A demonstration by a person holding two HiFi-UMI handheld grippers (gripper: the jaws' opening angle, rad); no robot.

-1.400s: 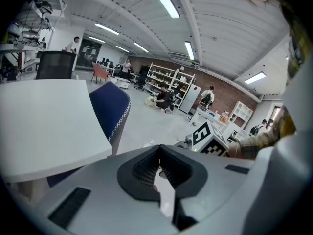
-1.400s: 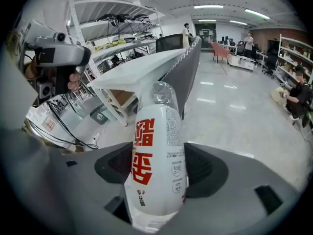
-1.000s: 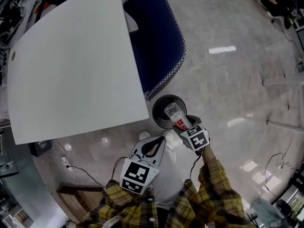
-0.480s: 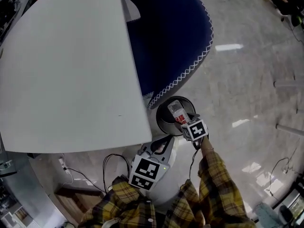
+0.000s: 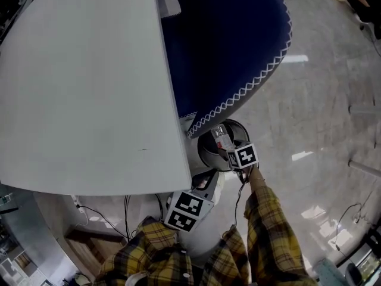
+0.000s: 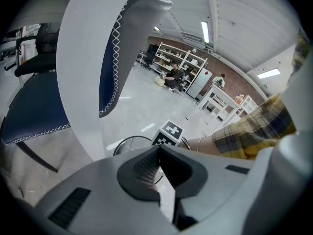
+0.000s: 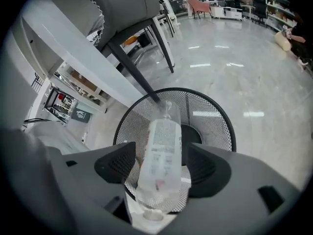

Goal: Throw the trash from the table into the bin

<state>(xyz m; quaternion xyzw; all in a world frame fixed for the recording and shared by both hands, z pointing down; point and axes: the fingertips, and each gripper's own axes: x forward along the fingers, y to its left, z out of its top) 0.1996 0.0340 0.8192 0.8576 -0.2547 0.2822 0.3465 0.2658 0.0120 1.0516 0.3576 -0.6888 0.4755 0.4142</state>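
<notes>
A clear plastic bottle (image 7: 164, 131) with a white label sits between the jaws of my right gripper (image 7: 161, 153), which is shut on it. It tilts neck-first over the black wire-mesh bin (image 7: 225, 126). From the head view, the bottle (image 5: 221, 137) hangs above the bin (image 5: 205, 152), just under the chair's edge, with the right gripper (image 5: 231, 150) behind it. My left gripper (image 5: 205, 183) is low by the table's corner, shut with nothing visible in it. In the left gripper view its jaws (image 6: 159, 153) meet, with the bin (image 6: 128, 143) beyond.
The white table (image 5: 89, 82) fills the left of the head view and shows no trash. A dark blue chair (image 5: 232, 46) with white stitching overhangs the bin. Cables (image 5: 107, 219) lie on the floor under the table. Shelves and people are far off.
The right gripper has carried the bottle further over the bin, closer to the table and chair. The left gripper has drawn down towards my body. The head view has shifted towards the table.
</notes>
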